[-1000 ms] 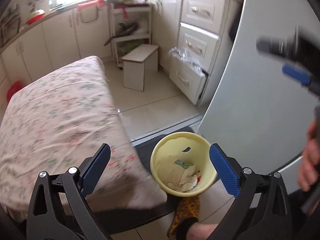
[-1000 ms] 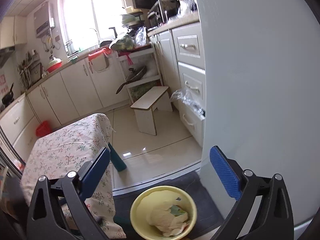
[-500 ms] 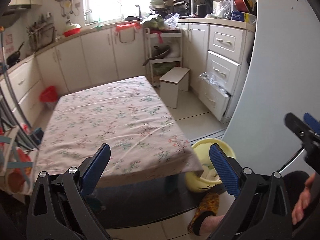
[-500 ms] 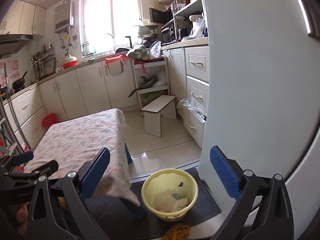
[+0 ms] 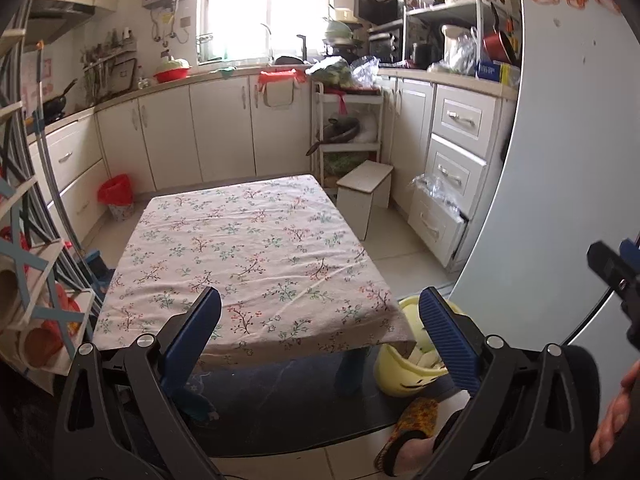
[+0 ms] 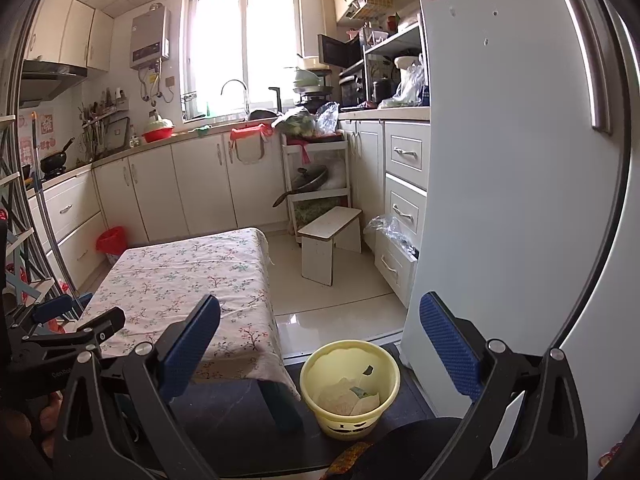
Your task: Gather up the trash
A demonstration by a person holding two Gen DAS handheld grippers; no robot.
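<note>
A yellow bucket (image 6: pixel 349 385) stands on a dark mat beside the low table; crumpled paper and wrappers lie inside it. In the left wrist view the bucket (image 5: pixel 404 372) shows partly behind the table corner. My left gripper (image 5: pixel 320 340) is open and empty, held above the near edge of the floral-cloth table (image 5: pixel 248 248). My right gripper (image 6: pixel 320 348) is open and empty, held above and behind the bucket. The left gripper also shows at the left of the right wrist view (image 6: pixel 76 326).
A white fridge (image 6: pixel 520 200) fills the right side. A small stool (image 6: pixel 330 240), an open bottom drawer with a plastic bag (image 6: pixel 394 250), a shelf cart (image 6: pixel 316 176) and a red-lined bin (image 6: pixel 110 242) stand along the cabinets. A slippered foot (image 5: pixel 412 436) is near the mat.
Both grippers have risen and pulled back from the bucket. The left one has swung left to face the table; more of the kitchen shows. Both stay open.
</note>
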